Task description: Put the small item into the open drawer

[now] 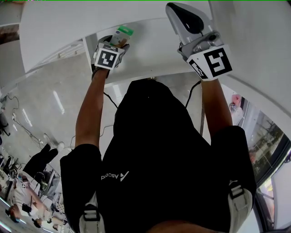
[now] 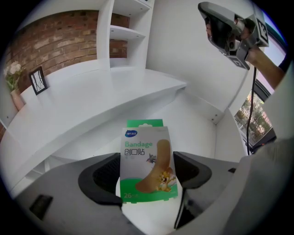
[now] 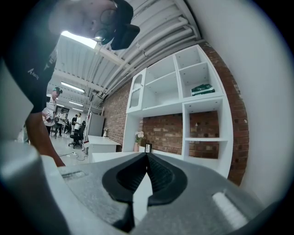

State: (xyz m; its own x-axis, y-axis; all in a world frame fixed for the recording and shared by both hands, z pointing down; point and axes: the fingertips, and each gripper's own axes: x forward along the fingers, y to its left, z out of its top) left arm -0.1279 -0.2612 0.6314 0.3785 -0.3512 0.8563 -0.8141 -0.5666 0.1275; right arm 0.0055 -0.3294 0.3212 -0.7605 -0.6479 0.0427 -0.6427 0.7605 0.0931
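Note:
A small green and white bandage pack (image 2: 146, 161) stands upright between the pads of my left gripper (image 2: 147, 176), which is shut on it. In the head view the pack (image 1: 123, 33) sticks out past the left gripper (image 1: 117, 43) above the white desk (image 1: 59, 27). My right gripper (image 1: 176, 12) is held up over the desk to the right, shut, with nothing between its closed jaws (image 3: 146, 158). It also shows at the top right of the left gripper view, right gripper (image 2: 219, 25). I cannot pick out a drawer in any view.
A curved white desk top (image 2: 92, 96) runs ahead of the left gripper, with a lower white surface (image 2: 193, 119) beyond it. A white shelf unit (image 3: 183, 105) stands against a brick wall (image 2: 55, 41). A picture frame (image 2: 38, 80) and a flower vase (image 2: 14, 87) sit at the left.

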